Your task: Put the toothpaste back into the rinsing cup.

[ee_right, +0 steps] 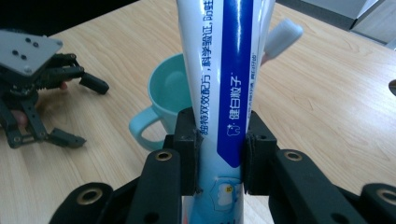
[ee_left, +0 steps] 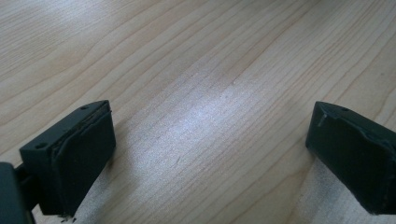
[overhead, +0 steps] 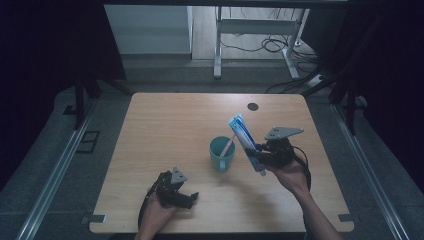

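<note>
A teal mug (overhead: 222,152) stands near the table's middle with a toothbrush (overhead: 228,144) leaning in it. My right gripper (overhead: 258,153) is shut on a blue and white toothpaste tube (overhead: 245,141), held tilted in the air just right of the mug. In the right gripper view the tube (ee_right: 222,93) rises between the pads, in front of the mug (ee_right: 164,95) and the toothbrush head (ee_right: 281,39). My left gripper (overhead: 190,199) rests low near the table's front edge, jaws wide apart over bare wood (ee_left: 205,121); it appears again as the left gripper (ee_right: 84,112) in the right gripper view.
The wooden table (overhead: 165,125) has a small dark round cap (overhead: 253,106) near its far edge. Beyond it stand a white table frame (overhead: 260,30) and loose cables (overhead: 272,45) on the floor. Dark curtains flank both sides.
</note>
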